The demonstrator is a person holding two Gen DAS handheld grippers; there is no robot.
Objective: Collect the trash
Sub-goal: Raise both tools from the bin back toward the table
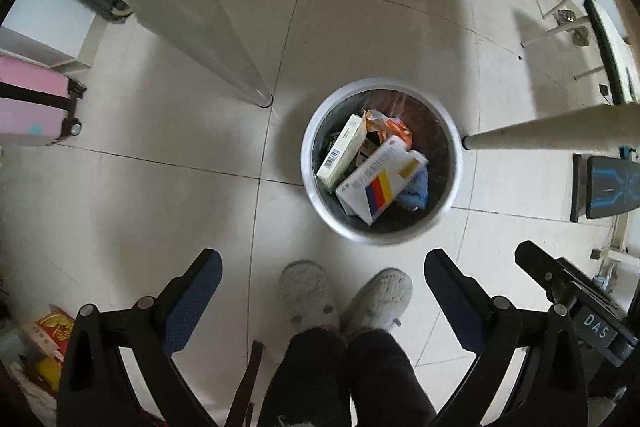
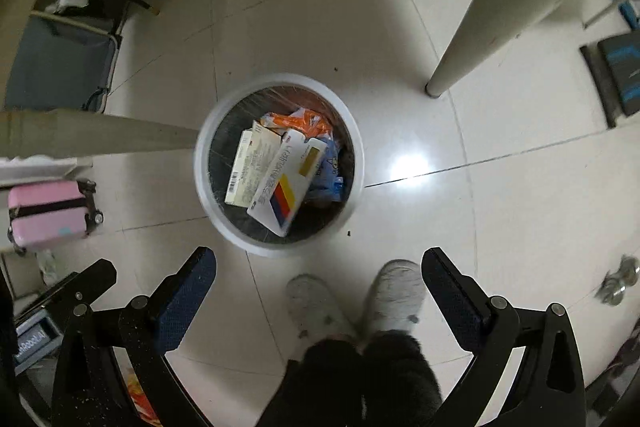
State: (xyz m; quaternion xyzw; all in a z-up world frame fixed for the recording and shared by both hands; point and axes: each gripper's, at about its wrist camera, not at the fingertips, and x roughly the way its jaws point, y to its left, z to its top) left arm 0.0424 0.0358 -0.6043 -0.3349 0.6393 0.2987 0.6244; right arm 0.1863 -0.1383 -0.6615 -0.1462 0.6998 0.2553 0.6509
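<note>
Pale glossy tiles made up the floor (image 1: 168, 195), crossed by thin dark grout lines. On it stood a round white trash bin (image 1: 382, 233) lined with a dark bag, placed between two cream table legs (image 1: 552, 133) as seen from the left wrist camera; in the right wrist view the same bin (image 2: 280, 247) sat just beyond the person's toes. A pink suitcase (image 1: 28, 107) lay at the left edge of the floor, well apart from the bin.

Inside the bin, trash was piled up: a white carton with a red, yellow and blue patch (image 1: 380, 183) rested on top, tilted, touching a long cream box with a barcode (image 1: 342, 151) beside it. An orange wrapper (image 1: 392, 127) was crumpled at the far side, and a blue plastic bag (image 1: 416, 191) lay under the carton's near corner.

The person's grey fuzzy slippers (image 1: 344, 297) were planted side by side just short of the bin.

The left claw (image 1: 322, 301) hung above the floor with its jaws spread wide, nothing between them. The right claw (image 2: 318, 301) was likewise spread wide and held nothing, with the bin just ahead of its fingertips.
</note>
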